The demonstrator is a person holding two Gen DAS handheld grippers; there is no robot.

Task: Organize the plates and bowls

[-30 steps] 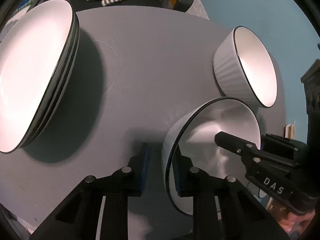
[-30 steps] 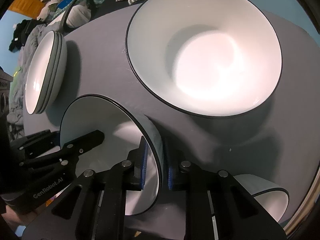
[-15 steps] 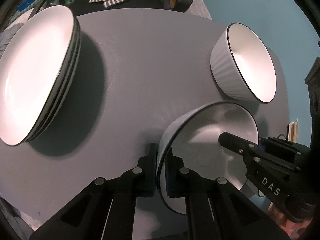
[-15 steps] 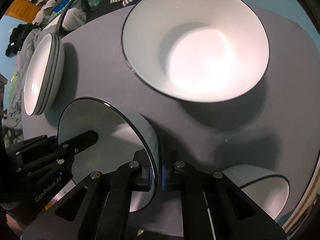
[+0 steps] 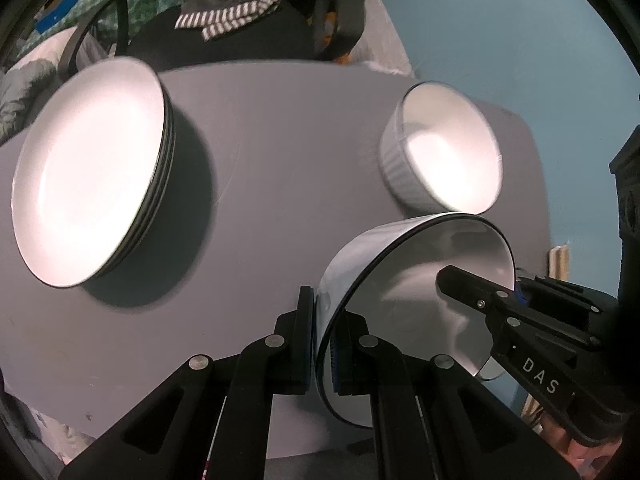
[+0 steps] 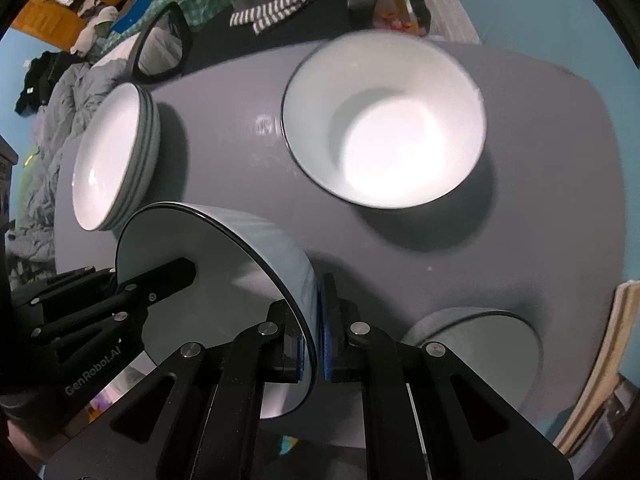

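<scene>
Both grippers hold one white bowl with a dark rim (image 5: 408,280), lifted above the grey table (image 5: 280,140). My left gripper (image 5: 322,336) is shut on its left rim. My right gripper (image 6: 314,320) is shut on its opposite rim; the bowl also shows in the right wrist view (image 6: 224,280). A second ribbed white bowl (image 5: 444,160) stands on the table beyond it, seen large in the right wrist view (image 6: 384,120). A stack of white plates (image 5: 92,176) lies at the left, also in the right wrist view (image 6: 116,156).
A third white bowl (image 6: 476,344) sits near the table's front right edge. A chair with dark and striped clothing (image 5: 232,20) stands behind the table. Bedding and clutter (image 6: 48,92) lie at the far left. A teal wall (image 5: 500,20) is at the right.
Both grippers have closed on the bowl's rims and lifted it; the views have pulled back and up, so the table, plates and far bowl look smaller.
</scene>
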